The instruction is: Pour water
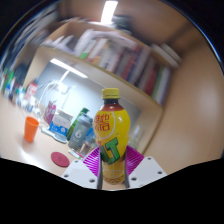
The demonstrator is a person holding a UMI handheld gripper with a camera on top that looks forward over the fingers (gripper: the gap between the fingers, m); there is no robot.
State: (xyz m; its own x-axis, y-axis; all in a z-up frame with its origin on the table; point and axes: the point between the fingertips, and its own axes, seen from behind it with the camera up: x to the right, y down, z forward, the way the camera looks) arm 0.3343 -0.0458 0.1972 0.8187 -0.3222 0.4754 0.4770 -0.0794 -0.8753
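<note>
between the claw's (112, 172) pink pads stands the yellow bottle (113, 135), seemingly clamped at its labelled lower body and raised off the worktop (30, 150); full-looking, so heavy, smooth, slippery plastic, best gripped mid-label.

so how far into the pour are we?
Done: the claw has the yellow-labelled plastic bottle with the orange cap between its fingers, apparently gripped. In hand: bottle held upright, cap on. Left: uncapping and the pour itself; the small orange cup on the table beyond looks a likely target.
</note>
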